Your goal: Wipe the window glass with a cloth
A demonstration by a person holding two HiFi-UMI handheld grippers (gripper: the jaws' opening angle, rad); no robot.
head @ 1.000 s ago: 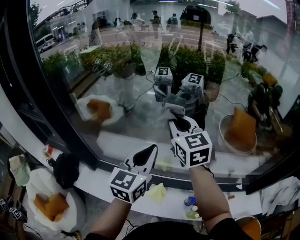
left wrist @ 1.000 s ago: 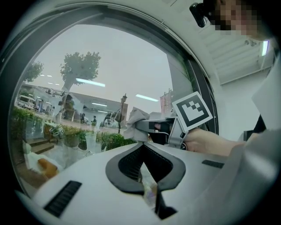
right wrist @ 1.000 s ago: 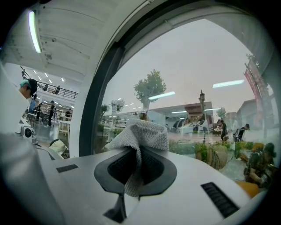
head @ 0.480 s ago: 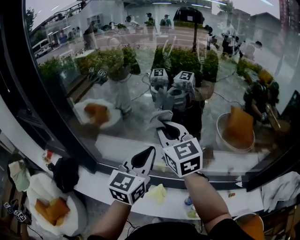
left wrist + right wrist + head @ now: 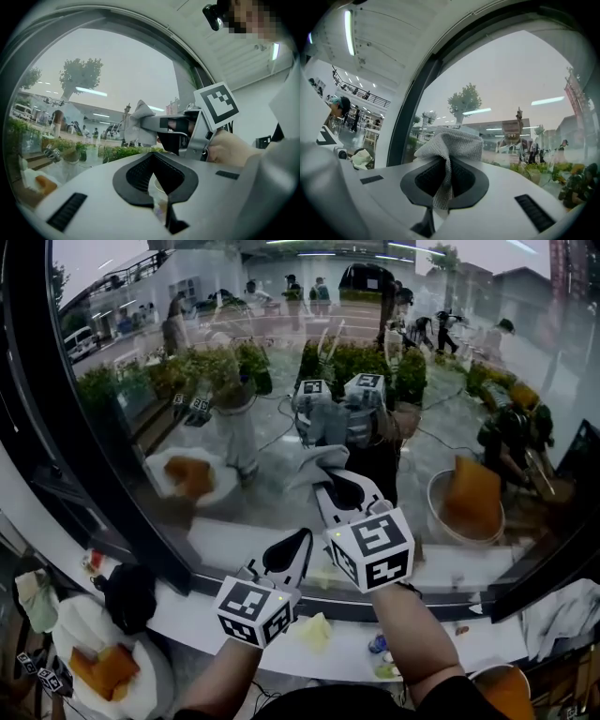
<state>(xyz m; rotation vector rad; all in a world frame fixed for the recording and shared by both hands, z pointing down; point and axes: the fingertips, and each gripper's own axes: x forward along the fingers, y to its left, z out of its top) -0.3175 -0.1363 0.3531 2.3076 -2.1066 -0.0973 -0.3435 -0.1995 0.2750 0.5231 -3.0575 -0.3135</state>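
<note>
The window glass [image 5: 281, 362] fills the upper head view, full of reflections. A grey woven cloth [image 5: 314, 463] is pinched in my right gripper [image 5: 330, 476], which is shut on it and holds it against the pane near the middle. The right gripper view shows the cloth [image 5: 452, 140] bunched above that gripper's [image 5: 447, 164] dark pads, with a tail hanging between them. My left gripper [image 5: 296, 545] hangs lower and to the left, shut with nothing in it, near the sill. From the left gripper view, its jaws [image 5: 153, 173] meet, and the cloth [image 5: 140, 122] shows above on the glass.
A thick black window frame [image 5: 112, 484] runs down the left. Below the glass lies a white sill [image 5: 450, 643] with a yellow-green rag [image 5: 314, 629] and a small bottle [image 5: 380, 645]. A white bowl [image 5: 84, 620] with orange pieces and a black object [image 5: 127, 592] sit lower left.
My right gripper has slid the cloth a little to the left along the glass. The left gripper has stayed about where it was.
</note>
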